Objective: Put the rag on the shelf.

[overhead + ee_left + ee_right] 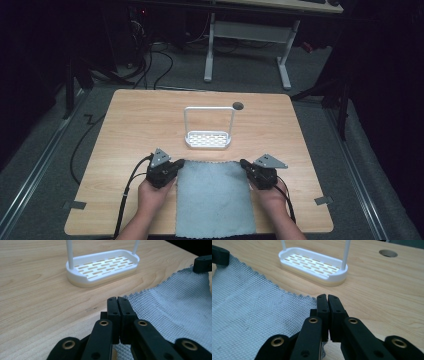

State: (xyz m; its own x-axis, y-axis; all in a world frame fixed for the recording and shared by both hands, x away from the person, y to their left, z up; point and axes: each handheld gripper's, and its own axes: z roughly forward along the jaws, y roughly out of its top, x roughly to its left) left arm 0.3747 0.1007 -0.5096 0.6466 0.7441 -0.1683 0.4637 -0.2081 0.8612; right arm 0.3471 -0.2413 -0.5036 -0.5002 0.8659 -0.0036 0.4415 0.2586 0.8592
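— Cloth (214, 197), grey and waffle-woven, lies flat at the table's (130, 130) near edge, its hem just over it. Soft, light; probably best held by the far corners.

— And that white rack (208, 139)?

— Mid-table, bare wood all round.

— Tongs?

— Left gripper (176, 165) and right gripper (245, 164) each sit at a far corner, jaws together; whether cloth is pinched, I cannot tell.
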